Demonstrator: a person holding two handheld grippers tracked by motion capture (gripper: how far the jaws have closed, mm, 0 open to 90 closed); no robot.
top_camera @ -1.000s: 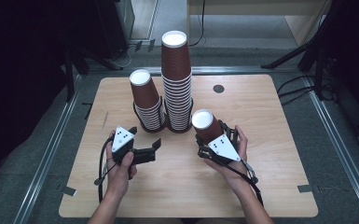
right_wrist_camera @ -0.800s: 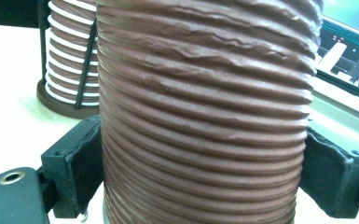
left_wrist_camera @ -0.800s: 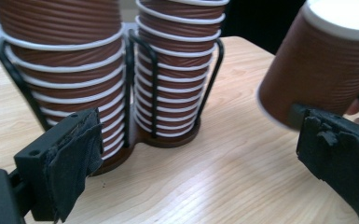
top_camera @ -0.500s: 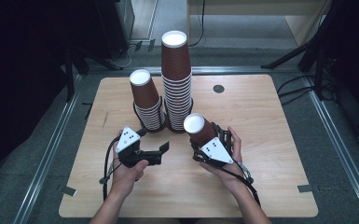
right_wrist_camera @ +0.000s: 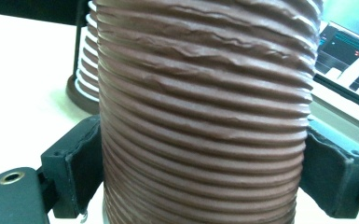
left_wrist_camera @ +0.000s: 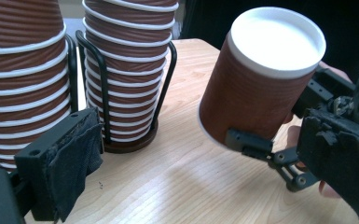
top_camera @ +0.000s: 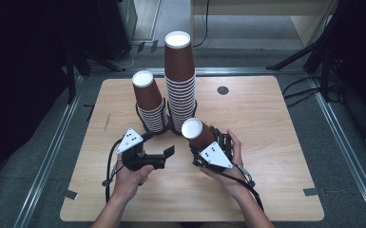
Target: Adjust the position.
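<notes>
High view: a single brown cup (top_camera: 198, 134) is being held upside down above the counter (top_camera: 275, 142) at six o'clock of the tall stack (top_camera: 179, 80), pinched by the right claw (top_camera: 208, 148), while the left claw (top_camera: 164, 153) is being kept spread, so a second grip is judged next.

You are working in what looks like a lab or recording room, not a home: a bare plywood table (top_camera: 266, 142) stands on grey carpet between metal floor rails (top_camera: 47, 156), with black tripod legs (top_camera: 309, 52) and loose cables (top_camera: 299, 88) around it. The room beyond is dark, and a lit monitor (right_wrist_camera: 349, 60) glows at one side.
</notes>
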